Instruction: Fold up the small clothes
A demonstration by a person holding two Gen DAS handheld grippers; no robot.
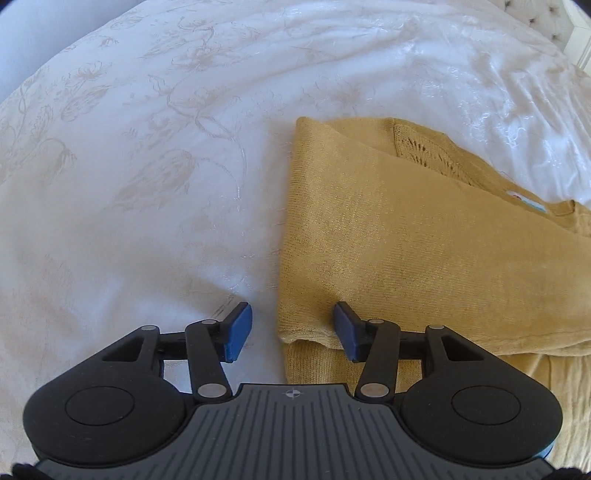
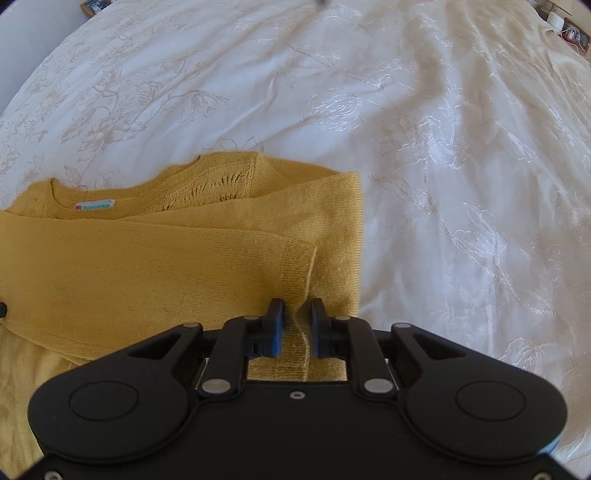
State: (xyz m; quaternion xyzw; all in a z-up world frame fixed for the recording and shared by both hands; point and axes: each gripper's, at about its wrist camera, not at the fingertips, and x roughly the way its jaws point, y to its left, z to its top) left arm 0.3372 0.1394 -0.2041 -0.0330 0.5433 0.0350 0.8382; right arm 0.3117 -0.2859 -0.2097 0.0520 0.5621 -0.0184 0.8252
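Right wrist: your right tongs (image 2: 297, 325) are parting (left tongs (image 1: 292, 330) open, empty); sleeve cuff (image 2: 295, 269) risks dragging, undoing the sweater (image 2: 147, 266) fold.

place: home bedroom | evidence: embroidered white bedspread (image 2: 443, 147), framed photos (image 2: 95, 5)

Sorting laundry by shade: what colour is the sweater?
Mustard yellow sweater, plain knit; clearest in the right wrist view.

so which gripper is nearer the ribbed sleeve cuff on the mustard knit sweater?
Right. The right gripper straddles the ribbed sleeve cuff, pads slightly apart. The left gripper sits open at the mustard knit sweater's opposite folded edge.
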